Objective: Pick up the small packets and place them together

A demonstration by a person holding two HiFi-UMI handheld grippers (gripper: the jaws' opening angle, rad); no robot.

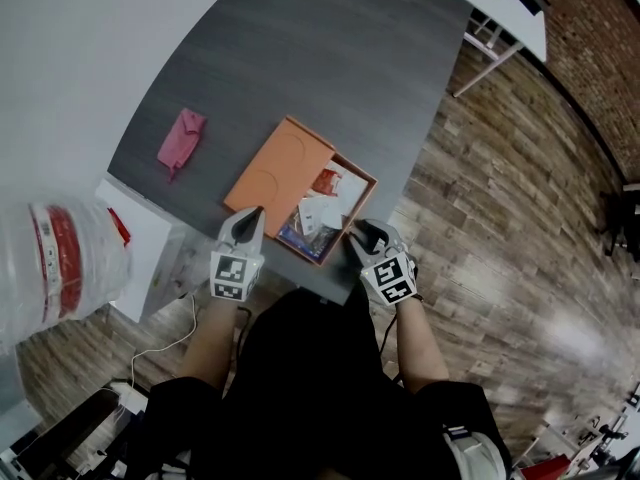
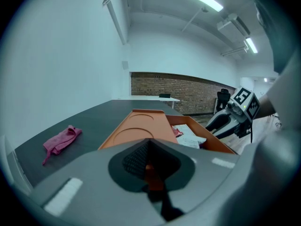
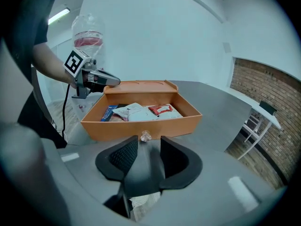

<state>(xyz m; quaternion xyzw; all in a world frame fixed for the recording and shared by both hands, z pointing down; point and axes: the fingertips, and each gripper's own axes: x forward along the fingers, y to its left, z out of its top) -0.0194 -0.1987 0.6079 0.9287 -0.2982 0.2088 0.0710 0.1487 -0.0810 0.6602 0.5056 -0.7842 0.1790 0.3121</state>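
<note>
A dark grey table (image 1: 300, 48) fills the upper middle of the head view, with a wood-plank floor (image 1: 500, 218) to its right. At the left edge we see a clear water jug (image 1: 60, 268) with a red band. Near the table's front edge lies a flat orange case (image 1: 275, 168). An orange drawer (image 1: 355, 165) stands pulled out along the case's right side.

The left gripper (image 1: 250, 214) meets the near edge of the case. In the left gripper view its pads (image 2: 136, 159) are drawn almost together, and we read them as pinching the thin strip of orange that shows between them. The right gripper (image 1: 356, 234) sits at the drawer's near end. In the right gripper view its pads (image 3: 124, 157) stand apart and press on nothing.

A pink cloth (image 1: 181, 138) lies crumpled on the table, well apart from the case on its left.

The small packets all lie inside the drawer. We see a red packet (image 1: 328, 180) at the far end, a white packet (image 1: 318, 213) in the middle and a blue packet (image 1: 298, 233) at the near end.

A small clear knob (image 3: 146, 136) on the drawer's front wall sits just ahead of the right gripper's fingertips.
</note>
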